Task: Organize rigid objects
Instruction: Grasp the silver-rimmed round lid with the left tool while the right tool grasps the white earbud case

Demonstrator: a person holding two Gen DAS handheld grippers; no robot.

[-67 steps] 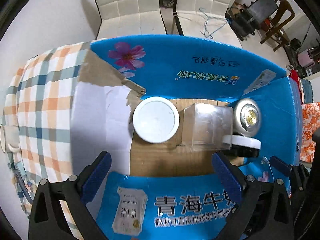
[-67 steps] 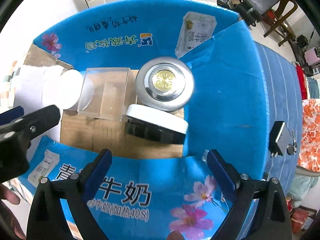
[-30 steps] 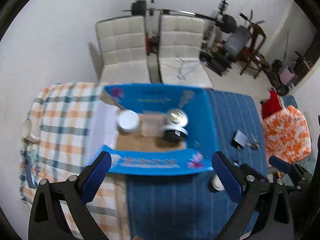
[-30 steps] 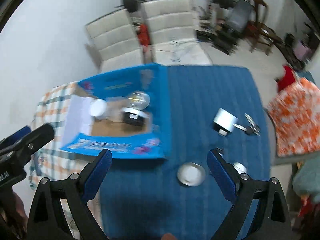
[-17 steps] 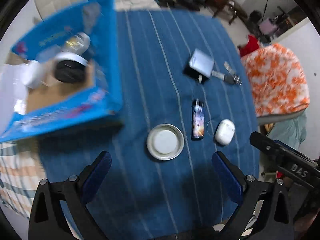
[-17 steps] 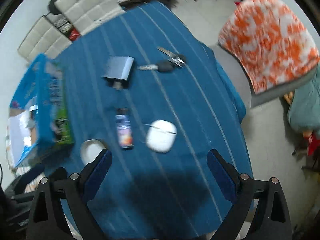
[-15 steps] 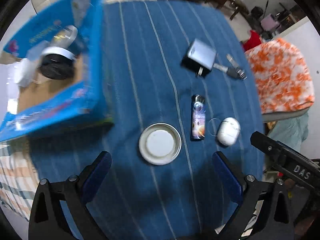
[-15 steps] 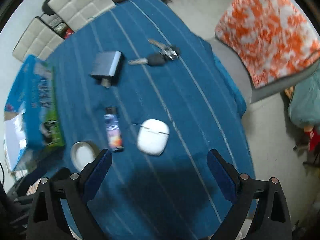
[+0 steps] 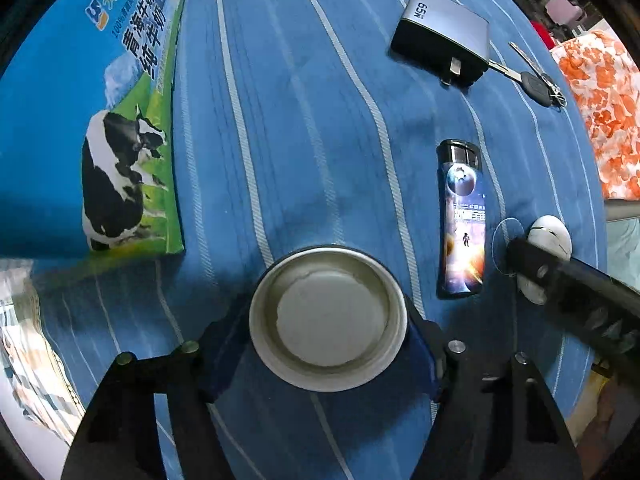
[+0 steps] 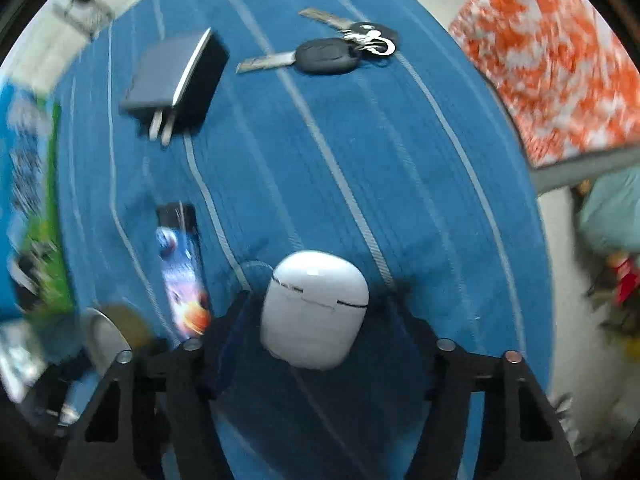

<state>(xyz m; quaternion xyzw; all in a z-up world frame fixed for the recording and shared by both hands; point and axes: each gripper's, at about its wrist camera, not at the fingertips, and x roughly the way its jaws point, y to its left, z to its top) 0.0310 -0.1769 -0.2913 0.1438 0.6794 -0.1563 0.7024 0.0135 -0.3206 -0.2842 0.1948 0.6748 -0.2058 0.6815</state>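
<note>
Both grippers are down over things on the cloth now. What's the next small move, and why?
Probably close both. The left gripper straddles the round lid, and the right gripper straddles the white earbud case. Both are open, with fingers beside the objects, so shutting should secure them for the box.

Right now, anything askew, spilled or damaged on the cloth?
Nothing stands out. The round lid lies flat between the left gripper's fingers, the earbud case between the right gripper's. The lighter, charger and keys lie flat, nothing spilled.

You work over a blue striped tablecloth. An orange-and-white patterned fabric lies at right; pale floor shows beyond the table edge.
</note>
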